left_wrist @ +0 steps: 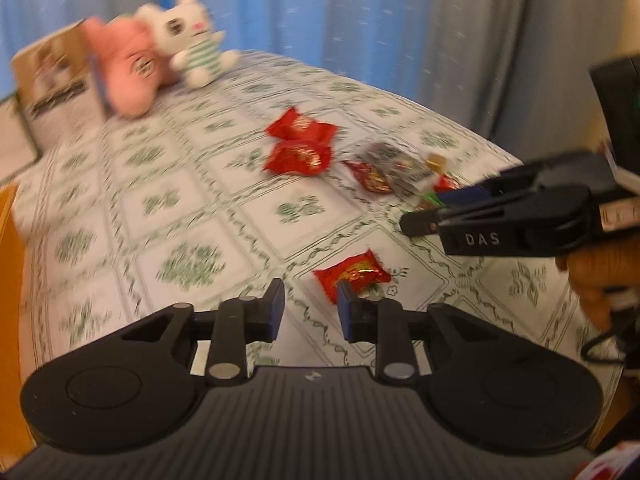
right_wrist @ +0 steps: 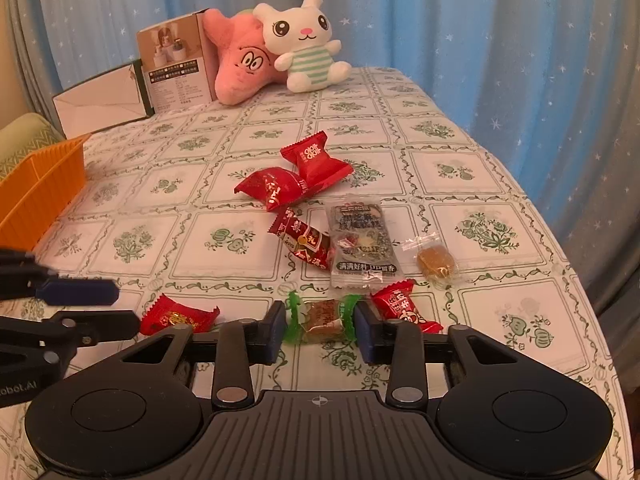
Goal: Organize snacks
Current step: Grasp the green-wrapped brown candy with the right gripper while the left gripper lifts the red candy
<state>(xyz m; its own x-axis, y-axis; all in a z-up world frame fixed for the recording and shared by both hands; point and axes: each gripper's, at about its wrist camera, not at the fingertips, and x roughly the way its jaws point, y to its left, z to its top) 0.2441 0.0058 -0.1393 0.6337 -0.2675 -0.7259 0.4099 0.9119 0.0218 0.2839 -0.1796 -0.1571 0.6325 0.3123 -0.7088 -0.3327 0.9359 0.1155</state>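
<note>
Several wrapped snacks lie on the floral tablecloth (right_wrist: 460,168). In the right wrist view my right gripper (right_wrist: 321,330) is down at the cloth, its blue pads closed against the green twisted ends of a brown candy (right_wrist: 320,320). A small red candy (right_wrist: 404,310) lies just beyond its right finger. My left gripper (left_wrist: 311,312) is open by a narrow gap with nothing in it; a red candy (left_wrist: 352,274) lies just past its right finger. The same left gripper (right_wrist: 126,310) shows from the side, beside that red candy (right_wrist: 176,316). The left wrist view is blurred.
Two red packets (right_wrist: 296,176), a red-brown candy (right_wrist: 300,240), a grey packet (right_wrist: 360,240) and a clear-wrapped amber sweet (right_wrist: 434,260) lie mid-table. An orange basket (right_wrist: 40,192) stands at the left edge. Plush toys (right_wrist: 304,44), a box (right_wrist: 176,60) and an envelope (right_wrist: 100,100) stand at the back.
</note>
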